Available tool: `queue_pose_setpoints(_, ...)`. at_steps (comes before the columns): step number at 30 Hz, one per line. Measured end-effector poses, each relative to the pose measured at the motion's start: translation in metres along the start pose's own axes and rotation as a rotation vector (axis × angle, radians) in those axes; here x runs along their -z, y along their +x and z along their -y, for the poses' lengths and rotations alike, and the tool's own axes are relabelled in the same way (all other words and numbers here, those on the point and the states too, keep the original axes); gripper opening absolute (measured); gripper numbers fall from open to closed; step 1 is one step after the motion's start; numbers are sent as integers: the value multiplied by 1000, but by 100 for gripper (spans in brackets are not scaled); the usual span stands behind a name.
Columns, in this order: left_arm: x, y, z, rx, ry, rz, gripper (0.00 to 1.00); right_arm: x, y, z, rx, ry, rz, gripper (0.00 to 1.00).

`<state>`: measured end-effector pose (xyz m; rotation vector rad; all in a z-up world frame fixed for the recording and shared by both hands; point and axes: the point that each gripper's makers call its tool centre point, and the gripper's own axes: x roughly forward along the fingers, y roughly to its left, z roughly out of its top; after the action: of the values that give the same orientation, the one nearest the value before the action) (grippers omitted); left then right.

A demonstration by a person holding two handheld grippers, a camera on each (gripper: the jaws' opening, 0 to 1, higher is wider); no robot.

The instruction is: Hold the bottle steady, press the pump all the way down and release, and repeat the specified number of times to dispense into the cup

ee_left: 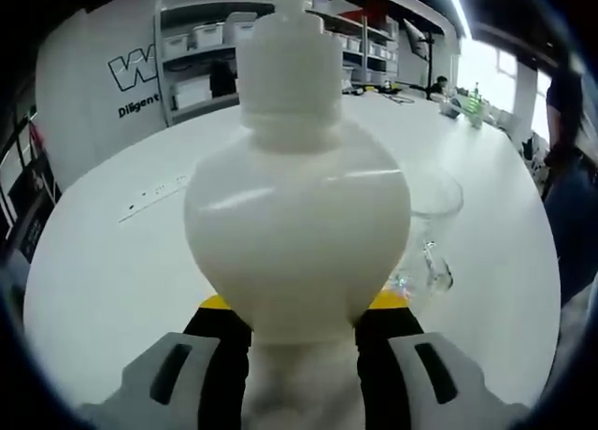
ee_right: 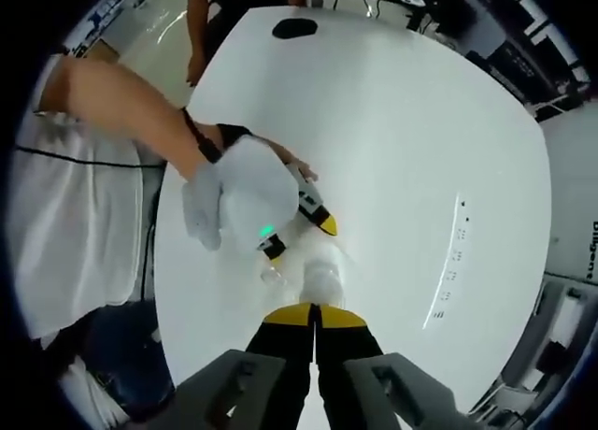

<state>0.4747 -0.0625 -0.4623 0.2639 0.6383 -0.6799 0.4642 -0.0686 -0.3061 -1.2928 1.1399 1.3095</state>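
A white pump bottle [ee_left: 297, 215] stands upright on the white table [ee_left: 112, 262], close in front of the left gripper view. My left gripper [ee_left: 301, 304] is shut on its lower body, one yellow-tipped jaw on each side. A clear glass cup [ee_left: 432, 210] stands just behind the bottle to the right. The right gripper view looks down on the bottle's pump head [ee_right: 320, 279]. My right gripper [ee_right: 315, 316] is shut, its yellow tips together at the pump head. A white-gloved hand [ee_right: 245, 201] holds the left gripper [ee_right: 299, 240] there.
The person's bare arm and white shirt [ee_right: 75, 196] sit along the table's left edge. A black object [ee_right: 294, 26] lies at the far end of the table. Shelves with white bins [ee_left: 192, 65] line the back wall. Another person stands at the right [ee_left: 565, 159].
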Motion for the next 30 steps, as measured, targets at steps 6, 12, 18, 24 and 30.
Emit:
queue_pose_setpoints(6, 0, 0, 0, 0, 3, -4, 42, 0, -1, -2, 1, 5, 7, 0)
queue_pose_setpoints(12, 1, 0, 0, 2, 6, -7, 42, 2, -1, -8, -1, 8, 13, 0)
queue_pose_setpoints(18, 1, 0, 0, 2, 9, -10, 42, -1, 0, -2, -13, 32, 3, 0)
queue_pose_setpoints(24, 1, 0, 0, 5, 5, -10, 42, -1, 0, -1, -18, 16, 1, 0)
queue_pose_setpoints(30, 1, 1, -1, 7, 6, -7, 42, 0, 0, -4, -20, 8, 5, 0)
